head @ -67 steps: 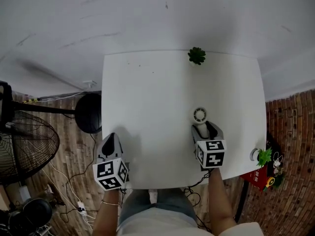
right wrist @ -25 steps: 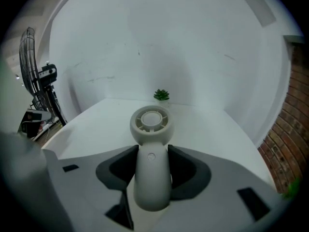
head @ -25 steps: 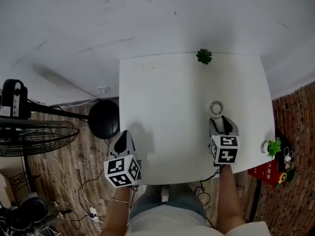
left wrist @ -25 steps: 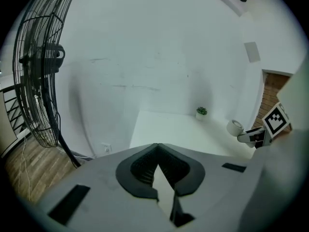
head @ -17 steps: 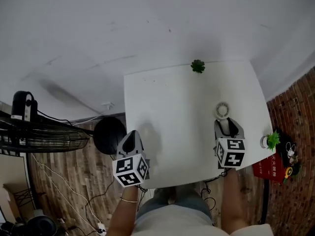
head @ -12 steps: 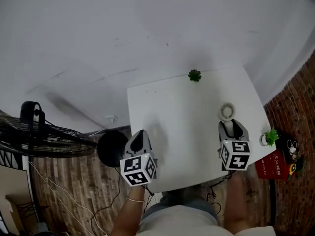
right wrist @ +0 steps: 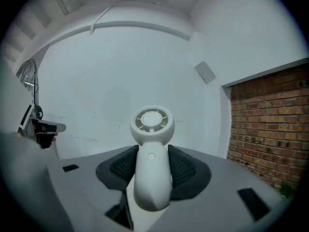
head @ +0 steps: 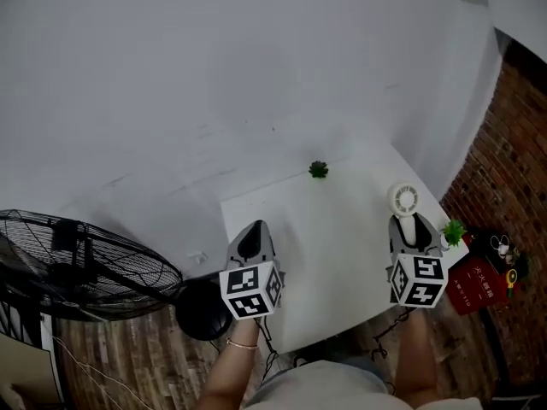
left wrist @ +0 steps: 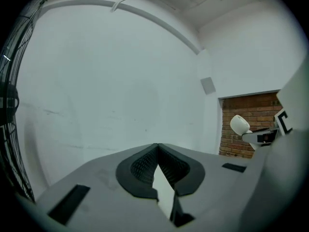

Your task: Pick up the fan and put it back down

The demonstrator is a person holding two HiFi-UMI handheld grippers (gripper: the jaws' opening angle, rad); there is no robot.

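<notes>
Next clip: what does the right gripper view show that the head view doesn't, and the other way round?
Only the right gripper view shows the right gripper with its jaws shut on the handle of the small fan, and a round button on that handle. Only the head view shows the white table and the little plant at its far edge. Both show the fan, the right gripper and the brick wall.

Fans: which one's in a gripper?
The small white fan, gripped by its handle in the right gripper; the big black fan stands on the floor.
</notes>
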